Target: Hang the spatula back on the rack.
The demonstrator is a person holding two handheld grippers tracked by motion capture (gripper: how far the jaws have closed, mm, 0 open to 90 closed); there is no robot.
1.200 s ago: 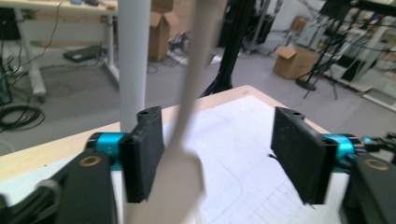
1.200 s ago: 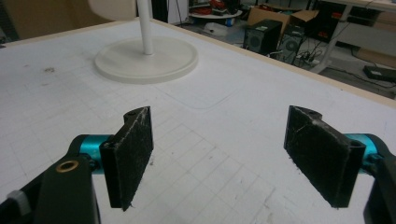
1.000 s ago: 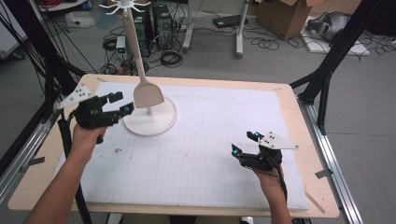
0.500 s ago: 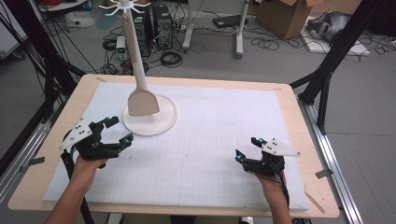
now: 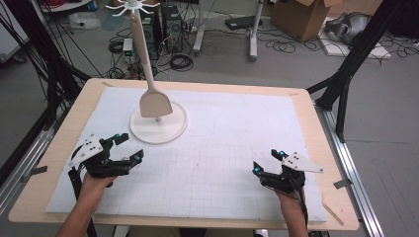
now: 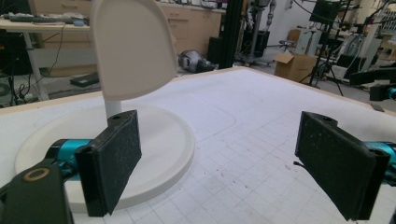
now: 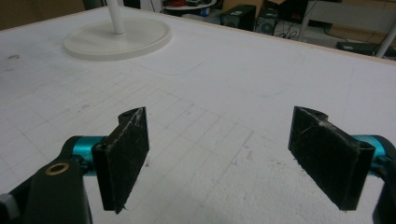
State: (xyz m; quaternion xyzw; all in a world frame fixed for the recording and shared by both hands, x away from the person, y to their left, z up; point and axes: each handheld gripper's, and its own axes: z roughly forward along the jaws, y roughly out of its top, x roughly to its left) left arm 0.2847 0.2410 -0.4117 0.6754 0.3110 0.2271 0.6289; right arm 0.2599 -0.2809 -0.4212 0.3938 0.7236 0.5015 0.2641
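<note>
Both the left gripper point(image 5: 129, 149) and right gripper point(image 5: 267, 160) hold gritty black jaws apart (empty) over the gridded white mat point(image 5: 222, 148)

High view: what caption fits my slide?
Two open grippers, left and right, rest near a white spatula hanging over its round stand.

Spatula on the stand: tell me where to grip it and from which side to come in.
Likely best on the spatula handle, just above the broad blade, where it is narrow enough for the jaws. It hangs blade-down from the stand, so come level from the near left with the open left gripper, jaws straddling the handle. The blade looks too wide and flat to pinch across.
</note>
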